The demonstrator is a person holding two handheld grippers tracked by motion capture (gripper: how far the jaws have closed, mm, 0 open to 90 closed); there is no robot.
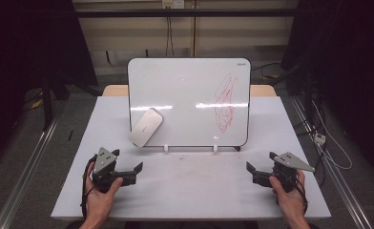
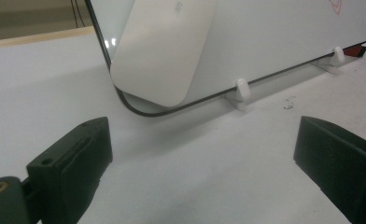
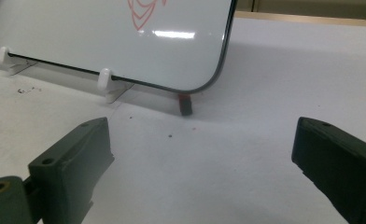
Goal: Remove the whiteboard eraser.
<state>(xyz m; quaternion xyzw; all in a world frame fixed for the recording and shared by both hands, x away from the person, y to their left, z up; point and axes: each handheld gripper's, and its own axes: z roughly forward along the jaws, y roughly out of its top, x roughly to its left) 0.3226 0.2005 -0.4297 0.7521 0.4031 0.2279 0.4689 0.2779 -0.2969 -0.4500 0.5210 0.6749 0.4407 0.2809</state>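
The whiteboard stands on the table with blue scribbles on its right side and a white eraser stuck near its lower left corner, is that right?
Not quite: the scribbles are red, not blue, as the high view shows. The rest holds: the whiteboard stands on the table, with the white eraser near its lower left corner.

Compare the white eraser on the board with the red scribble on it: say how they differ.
The eraser is a solid, rounded white block at the whiteboard's lower left corner, overhanging its edge; the red scribble is thin, loose pen lines toward the right side. The eraser lies tilted on a diagonal; the scribble runs mostly up and down. Both are on the board's face, with neither gripper touching them.
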